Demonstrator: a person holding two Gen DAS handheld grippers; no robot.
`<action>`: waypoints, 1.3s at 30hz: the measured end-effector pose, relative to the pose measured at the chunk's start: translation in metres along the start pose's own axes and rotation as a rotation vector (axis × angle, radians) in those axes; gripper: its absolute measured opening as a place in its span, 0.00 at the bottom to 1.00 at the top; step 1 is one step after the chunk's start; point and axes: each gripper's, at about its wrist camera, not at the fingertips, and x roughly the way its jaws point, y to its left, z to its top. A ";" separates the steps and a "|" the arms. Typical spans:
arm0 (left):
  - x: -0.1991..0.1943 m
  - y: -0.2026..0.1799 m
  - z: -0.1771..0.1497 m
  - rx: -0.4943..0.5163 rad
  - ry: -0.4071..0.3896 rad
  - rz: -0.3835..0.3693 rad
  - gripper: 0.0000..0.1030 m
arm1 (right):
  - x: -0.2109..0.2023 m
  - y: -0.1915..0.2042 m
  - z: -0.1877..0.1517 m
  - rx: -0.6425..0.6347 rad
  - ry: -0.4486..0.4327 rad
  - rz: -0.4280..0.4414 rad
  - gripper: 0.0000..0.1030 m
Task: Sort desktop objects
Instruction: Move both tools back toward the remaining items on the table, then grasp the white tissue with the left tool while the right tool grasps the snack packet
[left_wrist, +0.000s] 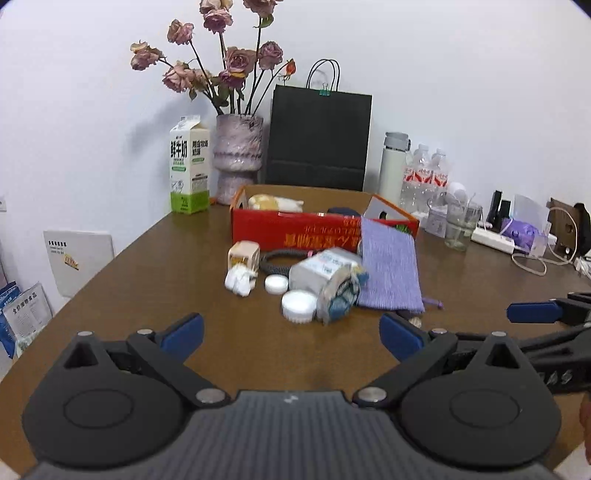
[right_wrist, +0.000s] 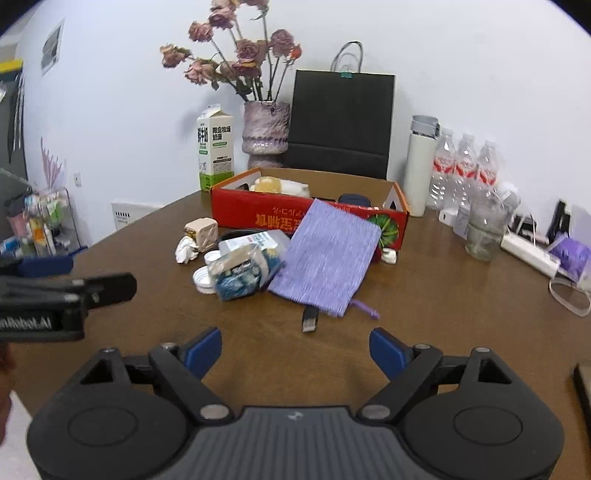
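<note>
Both grippers, left gripper (left_wrist: 291, 334) and right gripper (right_wrist: 295, 350), hang wide and empty short of the clutter beside the red box (right_wrist: 306, 218), so approach step; next probably close on the purple pouch (right_wrist: 328, 256) or taped packet (left_wrist: 327, 282).

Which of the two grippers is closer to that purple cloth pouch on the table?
The right gripper: the purple pouch lies just ahead of its open jaws. The left gripper is off to the pouch's left, facing the plastic-wrapped bundle.
</note>
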 end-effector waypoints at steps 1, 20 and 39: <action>-0.001 0.001 -0.004 0.004 0.008 0.003 1.00 | -0.003 -0.001 -0.003 0.018 0.004 0.003 0.84; 0.019 0.001 -0.012 0.003 0.065 -0.005 1.00 | 0.008 -0.005 -0.023 0.090 0.023 0.004 0.84; 0.160 0.068 0.049 -0.153 0.224 -0.008 0.83 | 0.129 0.038 0.053 0.125 0.005 0.110 0.80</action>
